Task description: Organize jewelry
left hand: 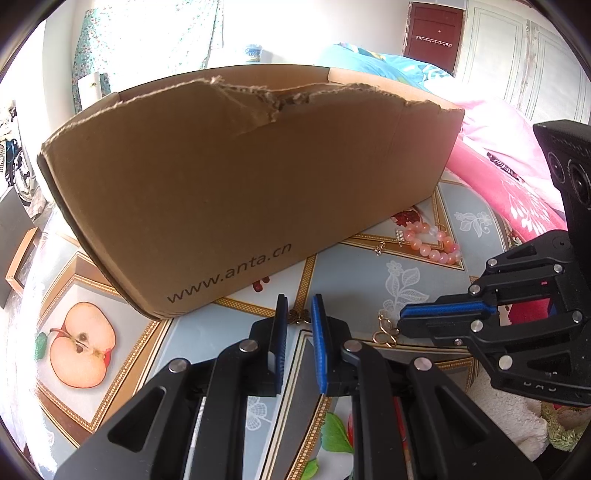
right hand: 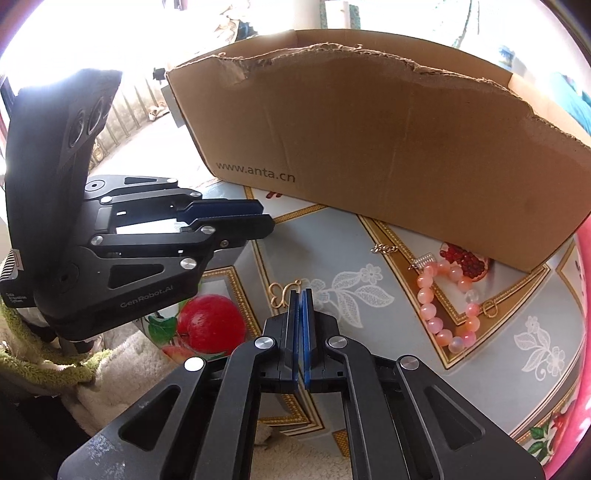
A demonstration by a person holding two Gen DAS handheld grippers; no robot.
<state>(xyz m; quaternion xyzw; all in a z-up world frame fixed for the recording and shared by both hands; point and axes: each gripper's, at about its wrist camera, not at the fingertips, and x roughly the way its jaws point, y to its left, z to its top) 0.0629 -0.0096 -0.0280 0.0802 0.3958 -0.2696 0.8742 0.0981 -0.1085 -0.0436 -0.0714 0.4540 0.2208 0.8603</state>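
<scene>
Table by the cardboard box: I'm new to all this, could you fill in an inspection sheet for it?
Surface: fruit-print tablecloth, flat.
Job's things: torn cardboard box; pink bead bracelet, gold earring and bronze charm outside it.
Clutter: fleecy white cloth.
Grippers: left gripper, narrow gap around the charm, grip unclear; right gripper shut, seemingly pinching the earring.
Cables: nothing seen.
Surroundings: pink bedding, dark red door.

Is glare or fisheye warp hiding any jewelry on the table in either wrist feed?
Left wrist view: the window behind the cardboard box is blown out, and the box wall bows from the fisheye; the pink bead bracelet stays sharp. Right wrist view: top edge overexposed, but the gold pendant by the right tongs reads clearly.
</scene>
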